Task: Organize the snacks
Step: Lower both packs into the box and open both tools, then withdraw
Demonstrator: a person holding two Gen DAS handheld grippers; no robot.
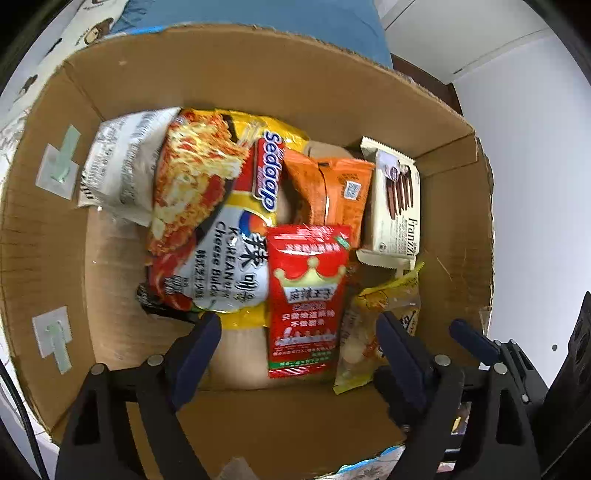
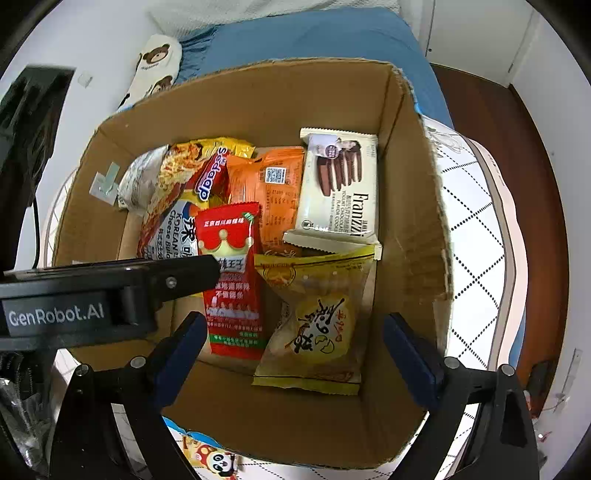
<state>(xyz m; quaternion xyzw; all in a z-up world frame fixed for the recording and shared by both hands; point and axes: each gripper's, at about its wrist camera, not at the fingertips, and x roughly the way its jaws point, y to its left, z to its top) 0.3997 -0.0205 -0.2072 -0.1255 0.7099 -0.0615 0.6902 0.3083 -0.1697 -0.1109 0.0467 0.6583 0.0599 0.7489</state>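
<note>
An open cardboard box (image 1: 258, 81) (image 2: 258, 96) holds several snack packs. Among them lie a yellow Sedaap noodle pack (image 1: 207, 206) (image 2: 177, 192), a red crown packet (image 1: 306, 295) (image 2: 231, 288), an orange pack (image 1: 332, 188) (image 2: 266, 184), a cream Franzzi cookie pack (image 1: 395, 206) (image 2: 340, 184), a yellow egg-snack bag (image 1: 369, 332) (image 2: 314, 321) and a white pack (image 1: 118, 166). My left gripper (image 1: 299, 325) hangs open over the red packet, pads clear of it. My right gripper (image 2: 295, 325) is open above the yellow bag, touching nothing. The left gripper's body (image 2: 110, 291) shows at the right view's left side.
The box rests on a bed with a blue sheet (image 2: 314, 33) and a white diamond-patterned cover (image 2: 476, 229). A bear-print pillow (image 2: 155, 66) lies behind the box. A panda-print packet (image 2: 214, 458) peeks out below the box's near wall. Brown wood floor (image 2: 535, 184) runs along the right.
</note>
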